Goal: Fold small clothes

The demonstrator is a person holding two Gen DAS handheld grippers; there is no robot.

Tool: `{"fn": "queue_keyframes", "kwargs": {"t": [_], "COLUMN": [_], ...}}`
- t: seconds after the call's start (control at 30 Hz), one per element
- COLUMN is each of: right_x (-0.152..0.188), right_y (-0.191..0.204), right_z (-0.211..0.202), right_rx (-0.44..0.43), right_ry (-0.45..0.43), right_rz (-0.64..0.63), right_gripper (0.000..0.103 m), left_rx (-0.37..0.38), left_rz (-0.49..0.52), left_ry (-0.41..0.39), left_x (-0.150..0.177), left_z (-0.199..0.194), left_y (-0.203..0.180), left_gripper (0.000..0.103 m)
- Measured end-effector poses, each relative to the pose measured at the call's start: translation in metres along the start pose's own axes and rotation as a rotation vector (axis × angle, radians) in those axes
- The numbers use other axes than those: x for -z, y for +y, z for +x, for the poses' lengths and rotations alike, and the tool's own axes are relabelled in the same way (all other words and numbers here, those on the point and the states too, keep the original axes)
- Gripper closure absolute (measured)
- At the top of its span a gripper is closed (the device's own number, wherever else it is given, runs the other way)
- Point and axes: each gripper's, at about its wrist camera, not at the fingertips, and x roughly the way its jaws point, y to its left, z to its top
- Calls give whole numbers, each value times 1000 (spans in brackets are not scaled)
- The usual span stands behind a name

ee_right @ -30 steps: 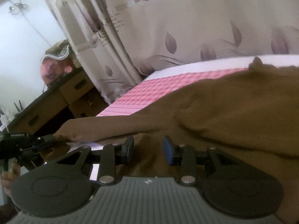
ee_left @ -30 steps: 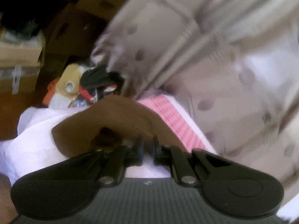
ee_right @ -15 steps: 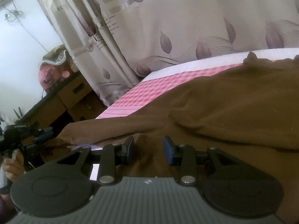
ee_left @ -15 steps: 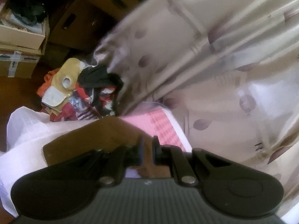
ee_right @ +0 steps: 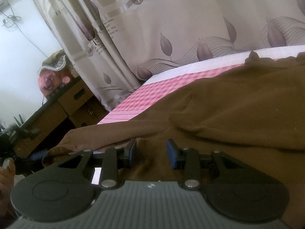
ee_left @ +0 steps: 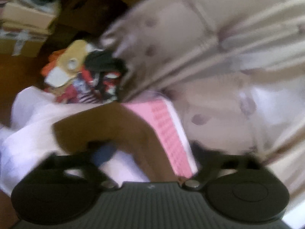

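Observation:
A brown garment (ee_right: 238,114) is spread over the pink checked sheet (ee_right: 152,95) of a bed. In the blurred left wrist view one corner of the brown garment (ee_left: 106,126) lies on white cloth (ee_left: 28,137). My left gripper (ee_left: 154,152) is just above that corner. Its jaws are opening wide and its pads do not touch the cloth. My right gripper (ee_right: 151,152) hangs low over the garment, its fingers half apart. Flat brown cloth shows in the gap, and nothing is pinched. The garment's sleeve end (ee_right: 57,150) lies slack at the bed's left edge.
A leaf-patterned curtain (ee_right: 171,28) hangs right behind the bed. A heap of coloured clothes (ee_left: 85,76) and cardboard boxes (ee_left: 24,28) are on the floor past the bed's corner. Brown drawers (ee_right: 72,99) stand at the left. A hand (ee_right: 6,171) shows at the left edge.
My left jaws were shut on the brown garment's edge and have sprung wide apart, letting the cloth go. The left view has rolled and shifted a little. The right gripper has kept still.

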Motion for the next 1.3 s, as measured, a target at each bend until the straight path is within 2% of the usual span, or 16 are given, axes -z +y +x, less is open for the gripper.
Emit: {"fn": "queue_keyframes", "kwargs": {"t": [0.1,0.2,0.27,0.33,0.4,0.47,0.5,0.53,0.57,0.63,0.7,0.8,0.93,1.13,1.2,1.3], "right_x": [0,0,-1,0,0,-1,-1,-1,-1,-1,0,0,-1,1,0,-2], "right_y": [0,0,0,-1,-1,-2,-3,-3,-3,-3,-2,-3,-5,-7,-13,-24], "right_z": [0,1,1,0,0,0,0,0,1,1,1,0,-2,-33,-48,-76], "right_rx": [1,4,4,4,5,4,3,2,2,2,3,4,11,21,28,43], "right_ry": [-6,-7,-8,-6,-8,-10,-10,-9,-8,-6,-7,-12,-21,-72,-89,-134], "right_rz": [5,9,9,12,15,15,16,18,20,21,20,25,43,41,48,70], "right_gripper": [64,64,64,64,64,64,64,64,64,64,64,64,64,64,64,64], "left_rx": [-26,-47,-23,-22,-17,-10,-17,-22,-26,-37,-67,-102,-110,21,96,221], "left_rz": [36,26,-9,1,-33,-49,-46,-45,-51,-61,-56,49,204,406,477,596], "left_ry": [-13,5,14,-5,-13,-6,-11,-7,8,43,33,-46,-121,-196,-187,-153], "left_x": [-1,-1,-1,-1,-3,-6,-7,-9,-10,-12,-12,-14,-15,4,24,70], "left_z": [-3,2,4,6,11,18,21,26,32,42,48,47,46,44,48,57], "left_y": [-1,0,4,3,7,10,11,13,15,18,19,2,-43,-137,-172,-227], "left_gripper": [2,2,3,4,10,30,36,49,72,94,96,98,98,98,98,98]}}
